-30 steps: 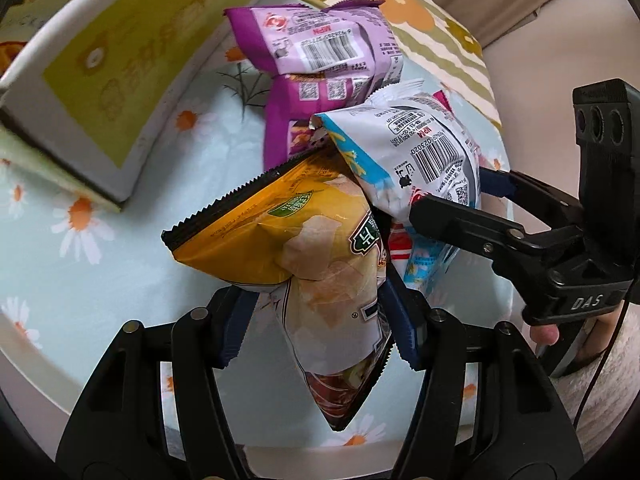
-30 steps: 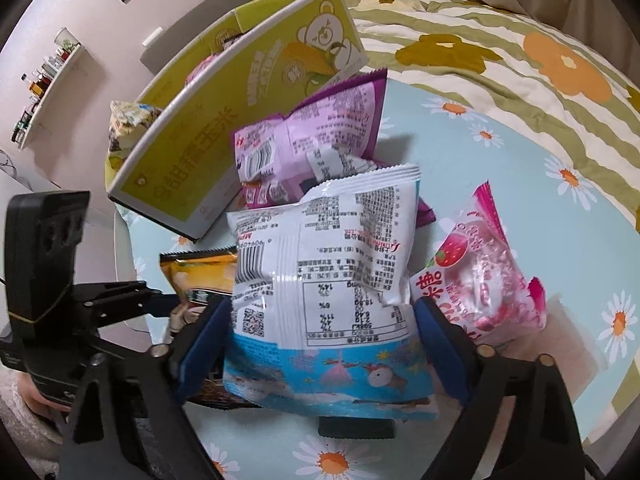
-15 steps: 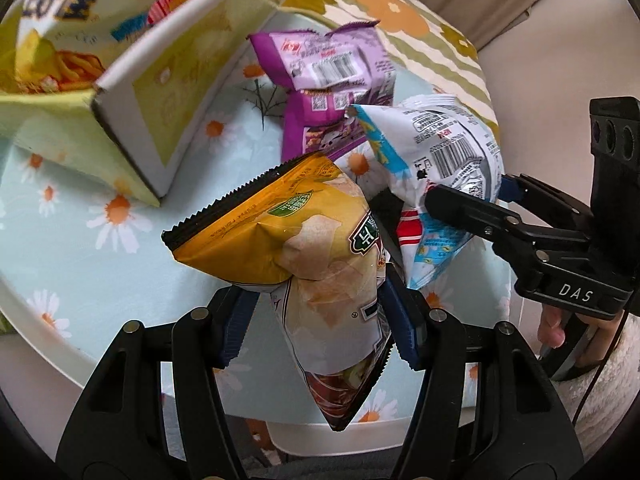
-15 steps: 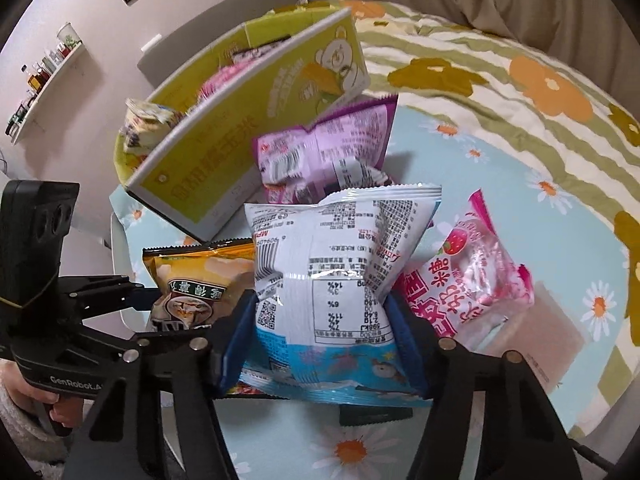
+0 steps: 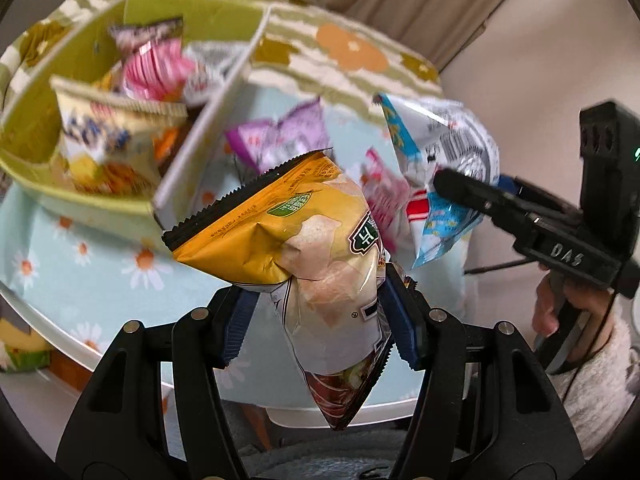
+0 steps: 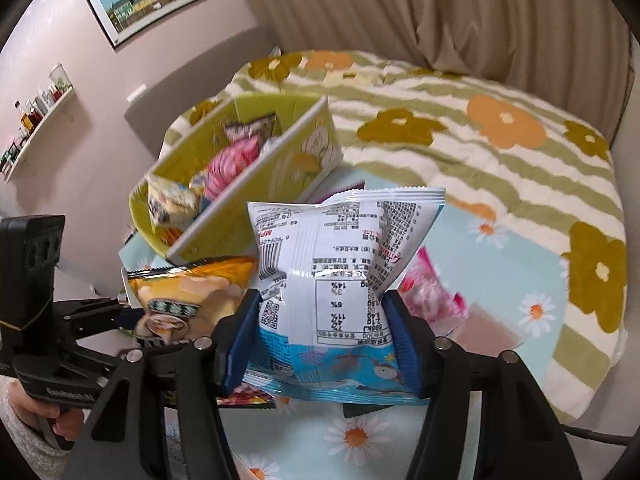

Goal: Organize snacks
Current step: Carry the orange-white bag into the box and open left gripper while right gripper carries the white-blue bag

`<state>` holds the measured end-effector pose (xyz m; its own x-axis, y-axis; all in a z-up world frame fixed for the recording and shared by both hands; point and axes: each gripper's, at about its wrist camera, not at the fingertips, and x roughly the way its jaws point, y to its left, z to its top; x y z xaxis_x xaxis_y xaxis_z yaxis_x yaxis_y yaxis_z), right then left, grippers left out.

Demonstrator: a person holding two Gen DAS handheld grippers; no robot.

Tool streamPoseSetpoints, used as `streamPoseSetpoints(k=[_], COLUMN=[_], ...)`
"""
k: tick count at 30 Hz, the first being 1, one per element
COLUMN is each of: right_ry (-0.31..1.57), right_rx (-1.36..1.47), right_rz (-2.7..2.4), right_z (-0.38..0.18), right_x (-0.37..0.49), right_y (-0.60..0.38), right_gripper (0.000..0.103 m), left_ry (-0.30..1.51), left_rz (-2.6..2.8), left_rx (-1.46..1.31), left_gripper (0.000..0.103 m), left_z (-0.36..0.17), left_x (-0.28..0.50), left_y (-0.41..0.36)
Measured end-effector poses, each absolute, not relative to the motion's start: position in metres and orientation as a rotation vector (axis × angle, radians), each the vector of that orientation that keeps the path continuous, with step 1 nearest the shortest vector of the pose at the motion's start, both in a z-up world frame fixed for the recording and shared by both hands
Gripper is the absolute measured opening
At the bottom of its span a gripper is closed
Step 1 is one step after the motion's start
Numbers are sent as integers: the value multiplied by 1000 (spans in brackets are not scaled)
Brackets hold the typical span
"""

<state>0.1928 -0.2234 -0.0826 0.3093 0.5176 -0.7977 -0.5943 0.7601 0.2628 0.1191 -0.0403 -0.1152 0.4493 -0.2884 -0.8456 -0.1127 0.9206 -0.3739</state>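
My left gripper (image 5: 320,320) is shut on a yellow chip bag (image 5: 304,232), held up off the table. My right gripper (image 6: 324,328) has a white and blue snack bag (image 6: 340,248) between its pads; its jaws are closing and squeeze the bag's lower half. Both bags hang in the air side by side. Behind them stands a yellow-green cardboard box (image 6: 180,164) with several snack packs inside, also seen in the left wrist view as the box (image 5: 36,144). A purple bag (image 5: 280,140) and a pink bag (image 6: 432,296) lie on the table.
The round table (image 5: 80,264) wears a pale blue daisy cloth, its white edge close below me. A bed with a flowered green-striped cover (image 6: 480,120) lies beyond. A hand (image 5: 548,312) in a fuzzy white sleeve holds the right gripper's handle.
Both grippers have risen with their bags, and the box's open inside has come into view. The right jaws have narrowed onto the white and blue bag.
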Motion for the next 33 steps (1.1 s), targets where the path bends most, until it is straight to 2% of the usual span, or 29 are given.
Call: streamPoseSetpoints(k=[10,17,25,32,33], right_ry=[939,902,901,925,929], right_rx=[-42,-6,23,69,77], right_rz=[663,627,601,540,530], right_z=[-35,-18,-22,-34,-36], right_x=[205,224,247,263,264], right_y=[-189,-134,-68,-27,-22], right_gripper=[57,57,57,57,57], left_ry=[964,932,977,1076,1090], left_rz=[-121,-109,-92,-144,-148], left_rx=[-386,-362,-322,-241,-221], left_gripper=[57,57,57,57,61], left_z=[-46,-28,-43,-84,-90], left_x=[154,188,236,284,289], left_y=[32,105,184,220,224])
